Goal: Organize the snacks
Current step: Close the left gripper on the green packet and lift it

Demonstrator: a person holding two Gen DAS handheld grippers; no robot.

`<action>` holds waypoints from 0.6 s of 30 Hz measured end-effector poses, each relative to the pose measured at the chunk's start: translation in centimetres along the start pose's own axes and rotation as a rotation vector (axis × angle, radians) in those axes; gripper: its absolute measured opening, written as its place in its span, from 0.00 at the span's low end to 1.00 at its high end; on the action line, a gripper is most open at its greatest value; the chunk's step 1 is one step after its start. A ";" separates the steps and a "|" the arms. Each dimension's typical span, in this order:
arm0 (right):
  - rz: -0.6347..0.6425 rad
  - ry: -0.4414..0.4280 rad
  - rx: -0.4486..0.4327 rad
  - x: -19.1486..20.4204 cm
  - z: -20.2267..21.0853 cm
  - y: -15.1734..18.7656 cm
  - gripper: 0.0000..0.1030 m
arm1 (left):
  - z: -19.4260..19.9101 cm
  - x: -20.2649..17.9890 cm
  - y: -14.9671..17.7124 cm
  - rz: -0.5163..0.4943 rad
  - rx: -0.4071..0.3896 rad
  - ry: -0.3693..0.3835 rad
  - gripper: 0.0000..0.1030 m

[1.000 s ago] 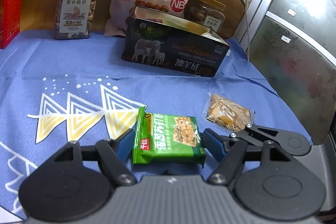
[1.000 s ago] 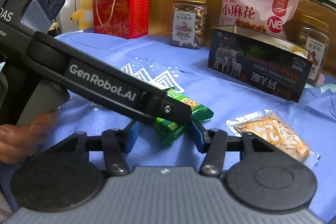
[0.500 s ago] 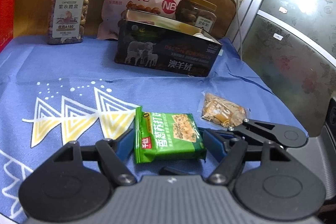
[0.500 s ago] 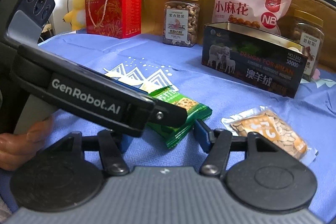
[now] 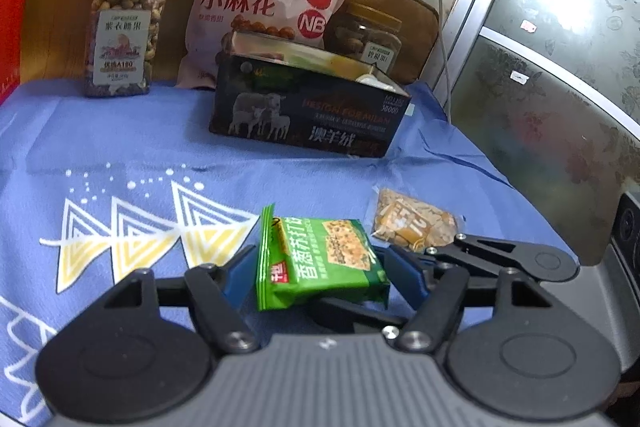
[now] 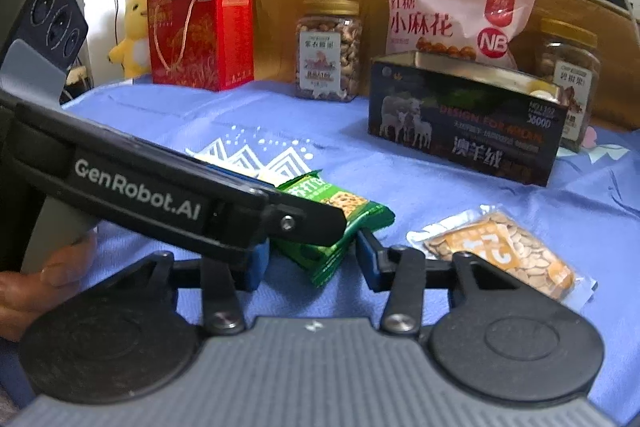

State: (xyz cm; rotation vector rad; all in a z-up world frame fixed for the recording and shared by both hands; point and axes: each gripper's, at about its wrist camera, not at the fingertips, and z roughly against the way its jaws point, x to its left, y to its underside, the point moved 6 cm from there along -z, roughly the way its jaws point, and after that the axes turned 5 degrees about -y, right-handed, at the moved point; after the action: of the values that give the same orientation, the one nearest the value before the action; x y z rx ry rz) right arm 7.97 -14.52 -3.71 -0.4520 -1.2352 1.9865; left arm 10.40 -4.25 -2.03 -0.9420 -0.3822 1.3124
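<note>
Both pairs of fingers are narrowing around one green cracker packet (image 5: 320,259), left gripper (image 5: 320,273) and right gripper (image 6: 310,259). One seed pouch (image 6: 500,251) lies right; far off, two jars, one pink bag, one open tin (image 5: 308,107). Bare blue cloth (image 5: 120,131) spreads left.

– How do the grippers stand?
– The left gripper (image 5: 318,267) and right gripper (image 6: 310,257) both tilt down, crossing, jaws closing around one packet.
– And the hand?
– A hand (image 6: 36,279) grips the left handle.
</note>
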 end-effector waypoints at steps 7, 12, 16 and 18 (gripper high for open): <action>-0.007 0.008 -0.083 -0.4 1.2 -1.0 0.48 | 1.0 -1.4 -2.0 -0.044 -0.044 -0.008 0.67; -0.019 0.029 -0.140 -1.8 2.0 -2.4 0.48 | 0.8 -3.1 -4.1 -0.107 -0.079 -0.018 0.67; -0.040 0.037 -0.176 -3.7 2.4 -3.7 0.48 | 0.2 -4.7 -6.3 -0.164 -0.120 -0.015 0.67; -0.047 0.045 -0.197 -4.9 2.5 -4.6 0.48 | -0.4 -5.2 -7.6 -0.185 -0.131 -0.015 0.67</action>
State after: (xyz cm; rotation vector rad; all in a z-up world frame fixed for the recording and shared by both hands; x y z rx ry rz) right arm 11.54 -18.48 1.12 -0.5557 -1.4069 1.8132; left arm 14.19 -9.01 4.86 -0.9822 -0.5590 1.1366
